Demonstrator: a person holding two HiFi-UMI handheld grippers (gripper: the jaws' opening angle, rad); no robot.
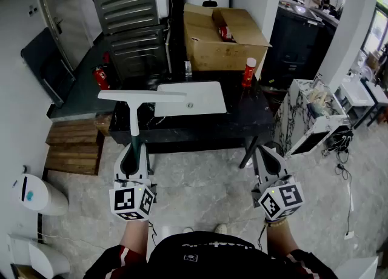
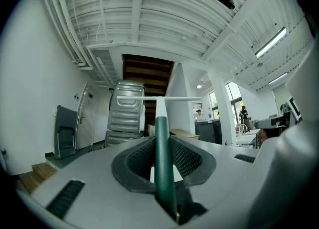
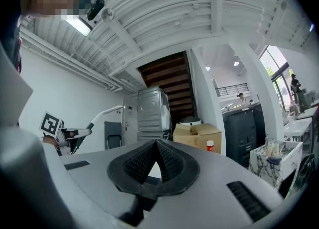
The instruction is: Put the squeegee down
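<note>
The squeegee (image 1: 141, 96) has a dark green handle and a white crossbar blade. My left gripper (image 1: 134, 151) is shut on the handle, and the blade stands out ahead of it over the near left edge of the black table (image 1: 254, 123). In the left gripper view the handle (image 2: 162, 158) runs up between the two ribbed pads (image 2: 187, 158) to the blade (image 2: 164, 98). My right gripper (image 1: 265, 154) is held at the same height to the right, in front of the table, shut with nothing in it. Its pads (image 3: 169, 162) meet at the tips. The right gripper view shows the squeegee (image 3: 106, 112) off to the left.
On the table lie a white board (image 1: 191, 99) and a red bottle (image 1: 248, 73). Behind stand a cardboard box (image 1: 224, 38) and a metal appliance (image 1: 130, 17). Wooden steps (image 1: 73, 144) and a white bin (image 1: 33, 194) are at the left, a marble-patterned cabinet (image 1: 309, 114) at the right.
</note>
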